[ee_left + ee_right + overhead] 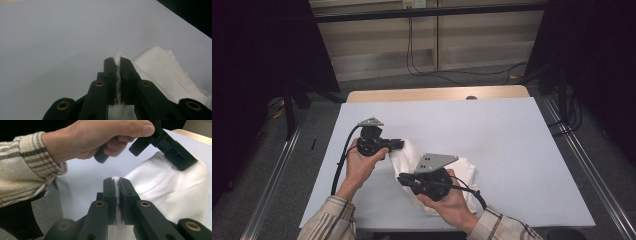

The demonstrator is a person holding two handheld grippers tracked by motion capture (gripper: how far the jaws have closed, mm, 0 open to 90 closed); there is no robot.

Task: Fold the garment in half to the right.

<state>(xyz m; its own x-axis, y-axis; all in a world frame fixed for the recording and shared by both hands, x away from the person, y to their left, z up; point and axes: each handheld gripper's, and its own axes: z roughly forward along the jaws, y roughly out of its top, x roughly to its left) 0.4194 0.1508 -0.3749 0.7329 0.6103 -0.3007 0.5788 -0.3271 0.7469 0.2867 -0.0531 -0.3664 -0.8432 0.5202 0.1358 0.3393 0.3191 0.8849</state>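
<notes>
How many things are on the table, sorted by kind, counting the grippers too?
White cloth: 1
Black grippers: 2, left gripper and right gripper, each shut on the cloth
White table sheet: 1
Total: 4

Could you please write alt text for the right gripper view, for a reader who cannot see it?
Two black jaws of the right gripper pinch a fold of white cloth. Beyond, a hand in a striped sleeve holds the left gripper against the cloth's top, over a white table.
</notes>
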